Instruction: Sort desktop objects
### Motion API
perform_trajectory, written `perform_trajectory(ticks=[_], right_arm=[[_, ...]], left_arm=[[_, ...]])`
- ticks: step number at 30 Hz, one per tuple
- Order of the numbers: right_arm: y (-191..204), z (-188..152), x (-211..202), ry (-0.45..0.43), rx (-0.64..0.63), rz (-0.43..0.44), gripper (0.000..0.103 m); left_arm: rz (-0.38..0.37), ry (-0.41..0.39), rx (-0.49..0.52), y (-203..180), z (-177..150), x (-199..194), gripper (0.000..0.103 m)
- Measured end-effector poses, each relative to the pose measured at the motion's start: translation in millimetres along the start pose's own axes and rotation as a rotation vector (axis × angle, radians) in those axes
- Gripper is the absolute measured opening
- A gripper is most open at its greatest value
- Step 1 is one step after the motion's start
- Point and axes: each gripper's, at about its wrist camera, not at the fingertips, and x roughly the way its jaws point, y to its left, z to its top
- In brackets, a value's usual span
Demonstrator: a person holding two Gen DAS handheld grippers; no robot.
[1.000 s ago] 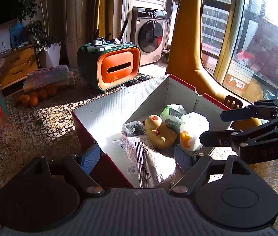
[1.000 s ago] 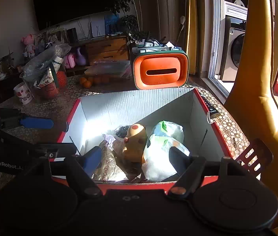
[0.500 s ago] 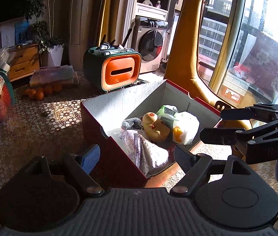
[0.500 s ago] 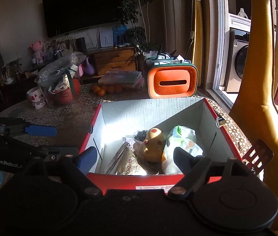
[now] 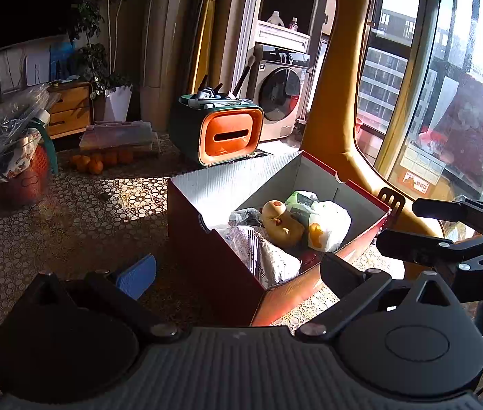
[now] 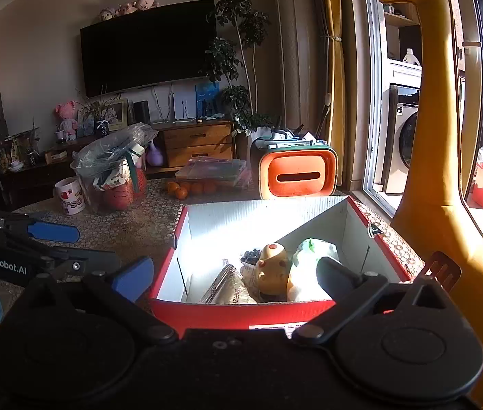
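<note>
Both your left gripper (image 5: 238,273) and right gripper (image 6: 234,275) just opened their fingers wide, holding nothing; the red box (image 6: 241,314) sits right ahead between them, so hunt the counter (image 5: 70,225) for strays

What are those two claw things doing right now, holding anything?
Left gripper: open, jaws have just been opening, nothing between them.
Right gripper: open, jaws have just been opening, holding nothing, red box just ahead.

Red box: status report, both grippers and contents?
Left gripper, right gripper just opened, empty. Red box holds yellow toy, bags. Nothing in the way.
</note>
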Motion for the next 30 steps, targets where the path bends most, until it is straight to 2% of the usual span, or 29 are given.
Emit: perform_trajectory(ticks=[16, 30], right_arm=[[18.5, -18.6, -29.0, -0.044, 0.008, -0.041, 0.102], [23.6, -26.9, -36.1, -0.036, 0.029, -0.043, 0.102]], left_arm=[[0.007, -0.013, 0.030, -10.6, -21.0, -26.6, 0.103], [0.015, 0.008, 0.028, -8.9, -29.3, -26.0, 0.103]])
